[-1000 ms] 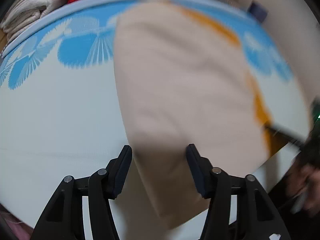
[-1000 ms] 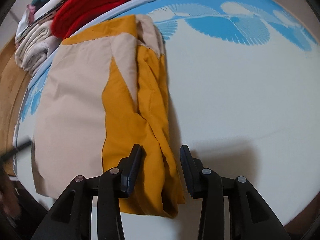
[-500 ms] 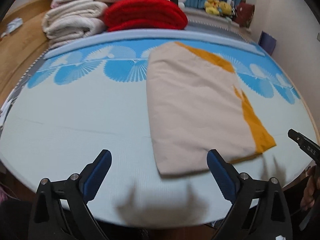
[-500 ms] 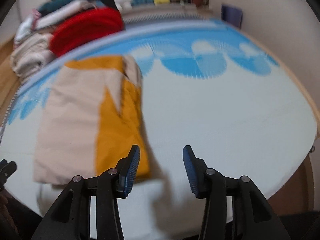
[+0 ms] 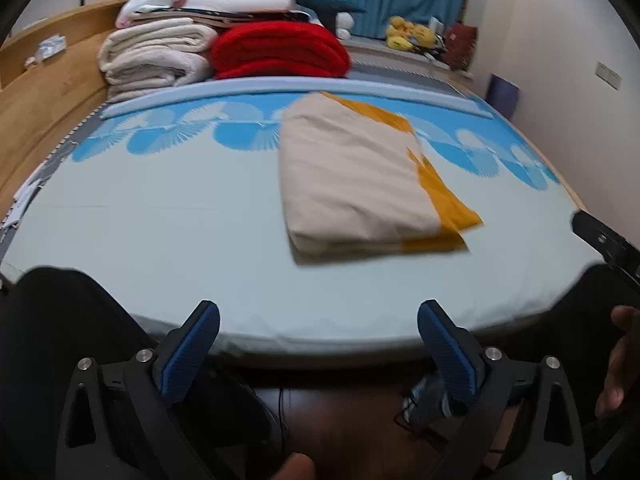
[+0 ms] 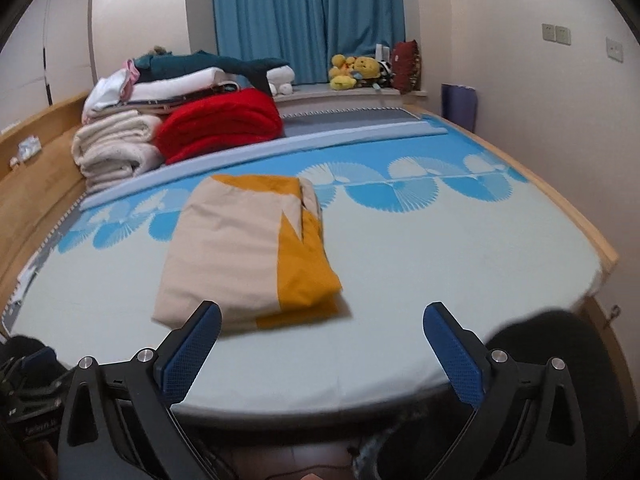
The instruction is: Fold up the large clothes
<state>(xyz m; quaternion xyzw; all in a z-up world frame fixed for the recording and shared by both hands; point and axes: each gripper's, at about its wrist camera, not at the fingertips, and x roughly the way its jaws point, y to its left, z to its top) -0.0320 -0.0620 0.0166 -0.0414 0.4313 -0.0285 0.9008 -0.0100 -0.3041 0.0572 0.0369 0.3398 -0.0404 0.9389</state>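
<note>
A beige and mustard-yellow garment [image 5: 356, 184] lies folded into a rectangle on the bed [image 5: 160, 232]; it also shows in the right wrist view [image 6: 244, 252]. My left gripper [image 5: 318, 344] is open and empty, held back over the bed's near edge, well short of the garment. My right gripper [image 6: 320, 348] is open and empty, just in front of the garment's near edge and apart from it. The right gripper's body [image 5: 604, 240] shows at the far right of the left wrist view.
A red blanket [image 5: 280, 50] and cream towels [image 5: 156, 56] are stacked at the head of the bed. A wooden frame [image 5: 36, 108] runs along the left. Stuffed toys [image 6: 356, 72] sit on a ledge by blue curtains [image 6: 308, 16]. A wall is at right.
Both grippers have let go of the garment, opened wide and pulled back from close over it to the bed's near edge. The folded garment stays flat on the bed.
</note>
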